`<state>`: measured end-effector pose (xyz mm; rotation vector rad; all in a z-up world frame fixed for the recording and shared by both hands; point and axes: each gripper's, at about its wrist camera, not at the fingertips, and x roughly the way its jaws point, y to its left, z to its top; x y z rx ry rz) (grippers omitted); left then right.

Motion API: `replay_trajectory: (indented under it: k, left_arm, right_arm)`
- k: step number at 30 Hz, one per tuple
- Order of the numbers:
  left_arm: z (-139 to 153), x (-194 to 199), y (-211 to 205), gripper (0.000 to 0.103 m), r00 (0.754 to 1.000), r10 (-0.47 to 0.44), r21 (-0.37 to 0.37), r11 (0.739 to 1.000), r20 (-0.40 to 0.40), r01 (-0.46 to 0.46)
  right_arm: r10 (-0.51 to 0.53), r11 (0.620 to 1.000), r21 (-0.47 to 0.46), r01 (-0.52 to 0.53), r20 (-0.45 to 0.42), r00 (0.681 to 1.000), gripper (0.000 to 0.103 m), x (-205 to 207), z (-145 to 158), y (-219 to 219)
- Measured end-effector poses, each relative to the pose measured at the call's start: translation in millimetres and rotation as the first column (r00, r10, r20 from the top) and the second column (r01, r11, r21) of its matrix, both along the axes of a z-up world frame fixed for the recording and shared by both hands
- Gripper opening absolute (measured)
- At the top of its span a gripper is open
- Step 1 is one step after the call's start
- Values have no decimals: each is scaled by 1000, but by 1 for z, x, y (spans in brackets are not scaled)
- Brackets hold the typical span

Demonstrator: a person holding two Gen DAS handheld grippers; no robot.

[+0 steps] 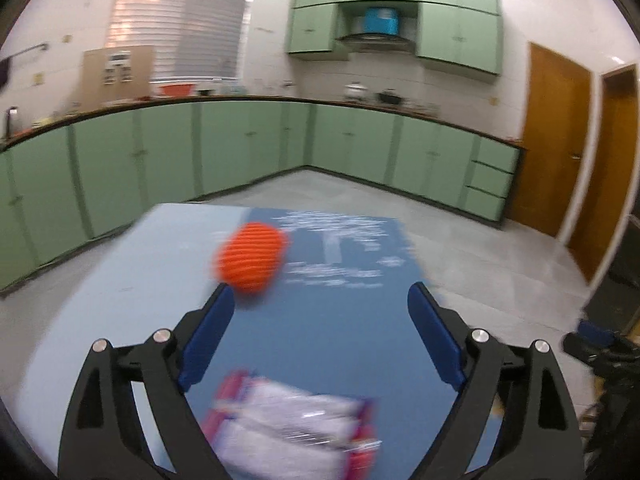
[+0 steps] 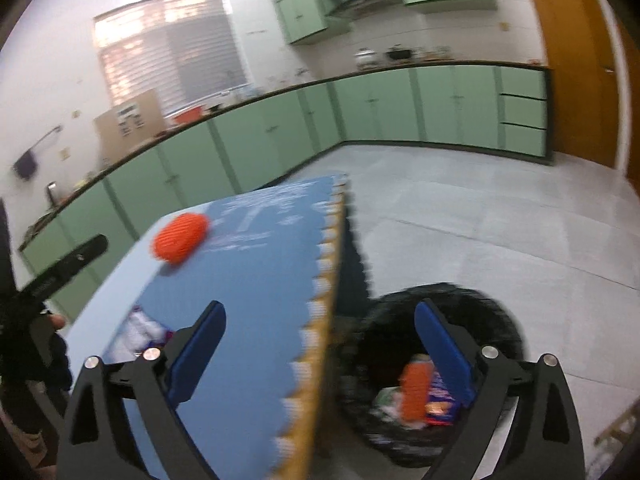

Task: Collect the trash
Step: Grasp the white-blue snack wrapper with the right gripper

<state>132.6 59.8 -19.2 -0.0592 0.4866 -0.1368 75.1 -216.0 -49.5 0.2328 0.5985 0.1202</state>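
**Both tongs released above the surface edge; bin on the floor beside it**

Floor point(image 2: 480, 208): pale grey tiles, bare and open from the surface out to the green base cabinets point(image 1: 248, 140) along the far walls and to the wooden door point(image 1: 556, 136) at right. This is the widest free room in either view.

Surface point(image 1: 120, 264): a pale blue top partly covered by a darker blue mat point(image 1: 320, 320) with white print. In the right wrist view the mat's right border is a toothed, interlocking edge point(image 2: 324, 280) that runs along the drop to the floor.

Black-lined bin point(image 2: 496, 312): stands on the floor just beside that toothed edge, below the level of the top. Inside lie an orange piece point(image 2: 416, 392) and crumpled wrappers; details are blurred.

Left tongs point(image 1: 322, 300): jaws spread wide, nothing between the blue pads, held over the mat.

Right tongs point(image 2: 320, 320): jaws spread wide and empty, straddling the toothed edge, one finger over the mat, the other over the bin.

White and pink wrapper point(image 1: 296, 420): lies on the mat near its near end, below the left tongs, apart from both pads.

Orange ribbed ball point(image 1: 252, 256): rests on the surface further out, near the boundary between mat and pale top, just beyond the left finger's tip.
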Motion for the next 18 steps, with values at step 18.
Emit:
replay_trajectory:
  k: [18]
  left_arm:
    - [-23,-13,99,86,983,183,89,980,-27,-180]
  right_arm:
    - [204,975,-66,-214,-130,970,82,47,-54,161]
